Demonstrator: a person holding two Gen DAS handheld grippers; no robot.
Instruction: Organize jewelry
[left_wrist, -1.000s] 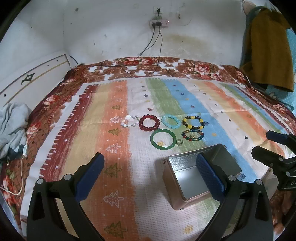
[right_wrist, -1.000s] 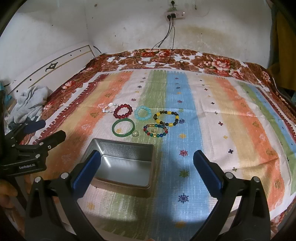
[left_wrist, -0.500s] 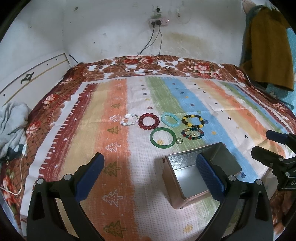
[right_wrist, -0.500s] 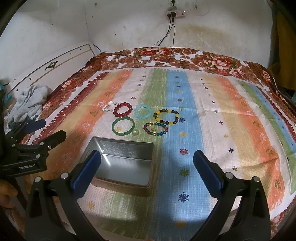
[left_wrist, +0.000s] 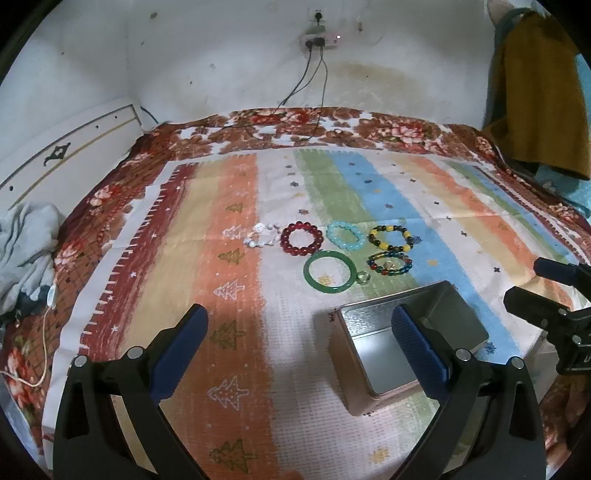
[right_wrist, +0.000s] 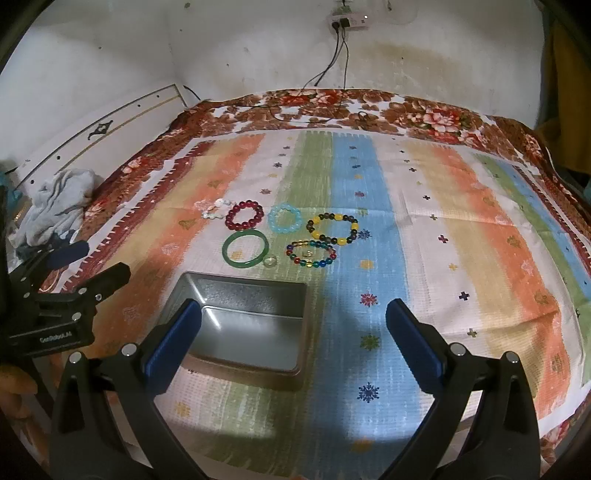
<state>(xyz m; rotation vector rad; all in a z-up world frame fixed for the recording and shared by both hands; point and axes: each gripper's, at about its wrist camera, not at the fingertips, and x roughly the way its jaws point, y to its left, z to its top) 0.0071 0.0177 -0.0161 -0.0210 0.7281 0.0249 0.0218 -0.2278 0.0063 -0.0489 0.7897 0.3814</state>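
Barely anything's shifted since a second ago, both cameras just dipped a touch. Tin box (right_wrist: 247, 325) sits empty on the bed (right_wrist: 480, 229); all the bracelets lie just beyond its far rim, with the green bangle (right_wrist: 245, 250) closest. Left gripper (left_wrist: 299, 350) and right gripper (right_wrist: 293, 339) both hang wide apart, holding nothing. I'd guess either could reach it straight ahead.
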